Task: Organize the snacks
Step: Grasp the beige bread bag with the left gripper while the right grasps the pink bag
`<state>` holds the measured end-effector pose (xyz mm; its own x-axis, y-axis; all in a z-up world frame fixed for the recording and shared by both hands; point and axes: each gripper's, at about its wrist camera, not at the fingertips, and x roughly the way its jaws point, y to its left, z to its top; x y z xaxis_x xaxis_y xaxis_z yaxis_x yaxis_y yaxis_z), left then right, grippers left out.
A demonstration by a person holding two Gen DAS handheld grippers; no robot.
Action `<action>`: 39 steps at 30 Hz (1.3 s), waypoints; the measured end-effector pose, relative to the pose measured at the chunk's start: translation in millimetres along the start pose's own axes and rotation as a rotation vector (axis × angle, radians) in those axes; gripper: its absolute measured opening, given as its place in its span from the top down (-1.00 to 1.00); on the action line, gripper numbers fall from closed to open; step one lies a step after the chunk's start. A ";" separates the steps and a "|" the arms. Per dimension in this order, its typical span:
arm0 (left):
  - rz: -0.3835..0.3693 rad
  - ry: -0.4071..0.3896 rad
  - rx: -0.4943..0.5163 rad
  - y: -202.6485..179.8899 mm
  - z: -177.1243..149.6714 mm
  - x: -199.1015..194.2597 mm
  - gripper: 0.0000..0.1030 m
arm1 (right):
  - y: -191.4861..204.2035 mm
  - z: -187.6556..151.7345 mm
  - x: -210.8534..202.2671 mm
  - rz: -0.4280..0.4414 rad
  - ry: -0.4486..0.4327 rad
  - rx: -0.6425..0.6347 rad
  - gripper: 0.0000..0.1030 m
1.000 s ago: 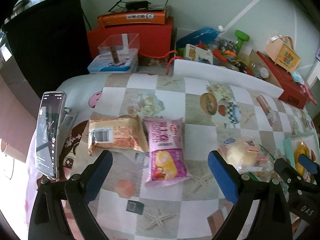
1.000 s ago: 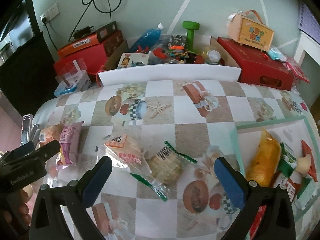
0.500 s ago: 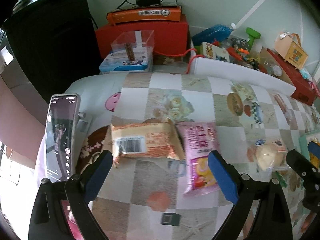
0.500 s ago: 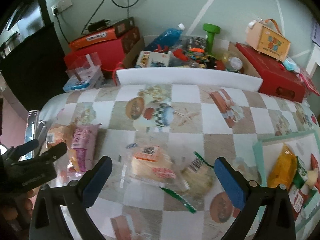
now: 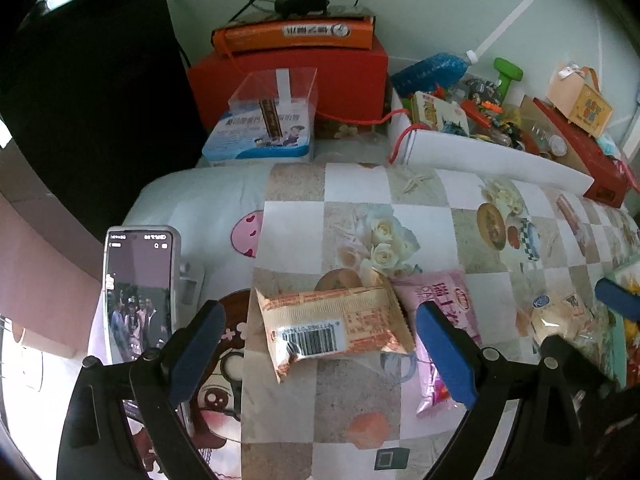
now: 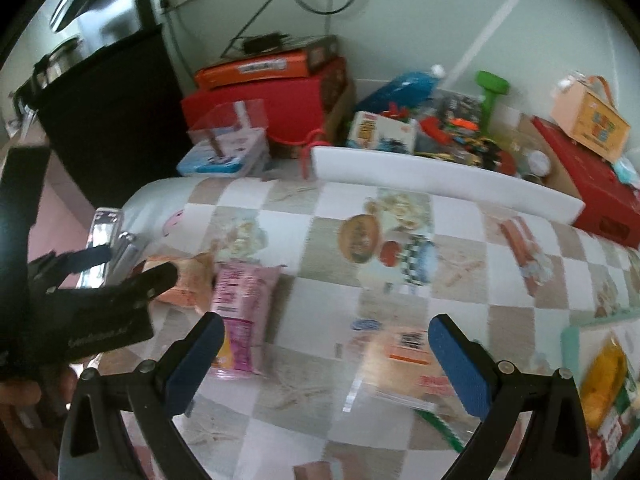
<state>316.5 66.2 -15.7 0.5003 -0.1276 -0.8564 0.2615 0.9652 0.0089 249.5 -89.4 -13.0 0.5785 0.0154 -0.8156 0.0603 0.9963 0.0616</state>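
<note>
Snacks, one orange packet [image 5: 334,326], one pink packet [image 5: 448,312], touching

1. The left tool [image 5: 318,344] is hanging low over the surface [image 5: 360,392] with its jaws spread wide, and nothing is sitting clamped between the blue pads [image 5: 444,356].
2. Its black arms are angling up from the bottom corners of the left wrist view.
3. The right tool [image 6: 326,364] is likewise gaping wide, its blue pads [image 6: 460,368] gripping nothing.
4. The right wrist view is blurring in places.
5. In that view the left tool [image 6: 108,266] is showing from the side at the left edge, with a bare fingertip [image 6: 16,394] of the holding hand peeking beneath it.
</note>
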 end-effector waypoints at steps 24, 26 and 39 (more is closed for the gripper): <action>-0.002 0.133 -0.040 -20.4 2.5 60.8 -0.87 | 42.7 -9.7 74.5 0.002 0.081 -0.102 -1.00; 0.004 0.133 -0.029 -24.6 3.7 62.3 -0.87 | 40.6 -10.0 73.6 -0.008 0.067 -0.105 -0.98; -0.002 0.134 0.032 -53.6 11.3 65.8 -0.87 | 19.4 -7.0 68.6 -0.044 0.048 -0.103 -0.04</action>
<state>344.7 3.5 -66.7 0.3853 -0.0959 -0.9178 0.2894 0.9570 0.0215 284.7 -68.4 -71.8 0.5371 -0.0273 -0.8430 -0.0001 0.9995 -0.0324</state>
